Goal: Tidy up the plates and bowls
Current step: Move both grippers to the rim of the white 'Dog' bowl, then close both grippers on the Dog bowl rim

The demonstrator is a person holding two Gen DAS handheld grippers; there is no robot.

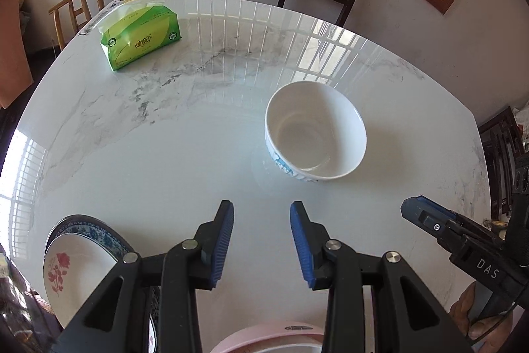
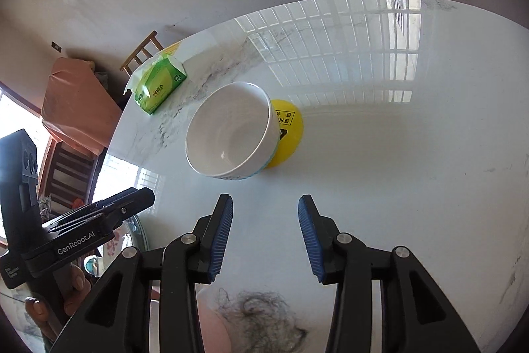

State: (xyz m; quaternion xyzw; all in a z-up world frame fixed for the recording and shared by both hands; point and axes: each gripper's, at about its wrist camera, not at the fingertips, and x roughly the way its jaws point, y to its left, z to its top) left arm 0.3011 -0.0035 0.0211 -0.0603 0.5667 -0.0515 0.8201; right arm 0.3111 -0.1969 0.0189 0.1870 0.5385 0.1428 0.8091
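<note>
Big glossy marble table [image 1: 165,161] fills both views. The white bowl [image 1: 315,130] sits upright around 1 o'clock from the left gripper [image 1: 262,240], well clear of its fingers. A rose plate [image 1: 77,273] rests on a blue-rimmed plate [image 1: 99,232] at 8 o'clock near the table edge. Green tissue pack [image 1: 142,35] way out at 11. Both the left gripper and the right gripper [image 2: 264,237] are spread wide, holding nothing. A yellow disc [image 2: 289,131] peeks from behind the bowl.
</note>
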